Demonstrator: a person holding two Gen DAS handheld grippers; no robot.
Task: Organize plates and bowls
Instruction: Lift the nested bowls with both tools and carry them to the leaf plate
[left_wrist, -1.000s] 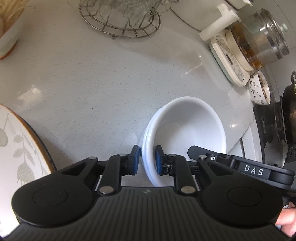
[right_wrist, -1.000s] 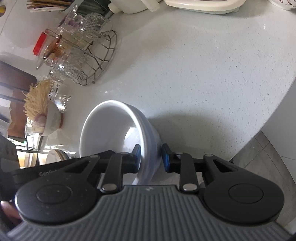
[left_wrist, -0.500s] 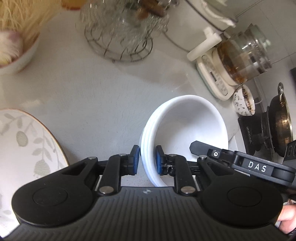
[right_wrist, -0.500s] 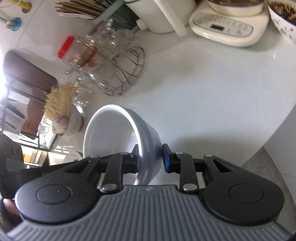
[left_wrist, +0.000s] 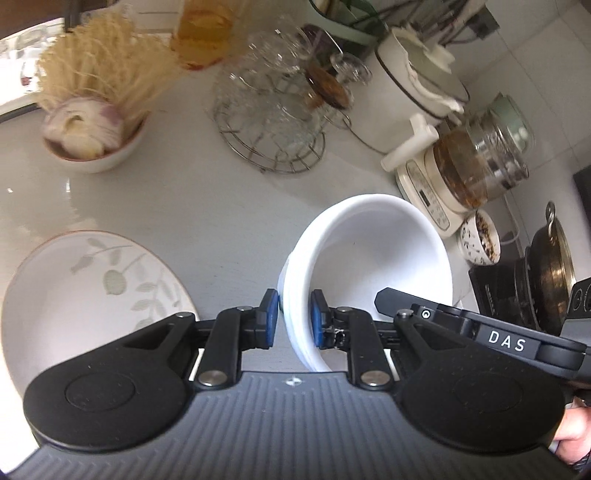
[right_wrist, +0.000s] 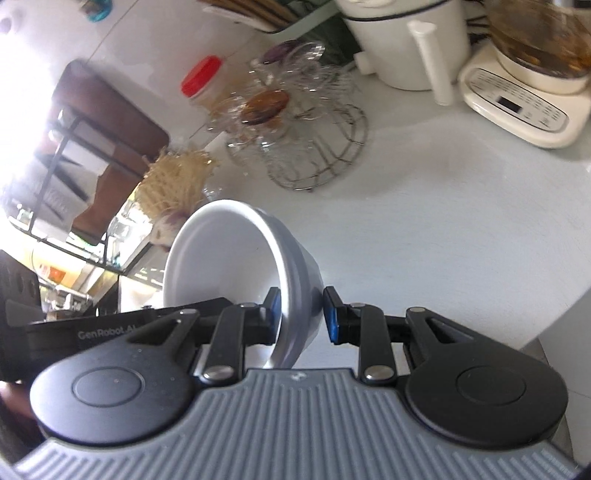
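Below the left gripper (left_wrist: 291, 325) lies a pale speckled counter (left_wrist: 207, 214) against a tiled wall. Its blue pads pinch the rim of stacked white bowls (left_wrist: 369, 254), held tilted above the counter. Left of the bowls sits a leaf-patterned plate (left_wrist: 85, 291); beyond them a wire rack (left_wrist: 273, 147) of glassware; to their right a kettle (left_wrist: 476, 162).

From the right wrist, the same counter (right_wrist: 461, 206) curves away. The right gripper (right_wrist: 301, 317) pinches the bowls' (right_wrist: 229, 254) opposite rim, one pad inside, one outside. The rack (right_wrist: 317, 155) stands beyond the bowls.
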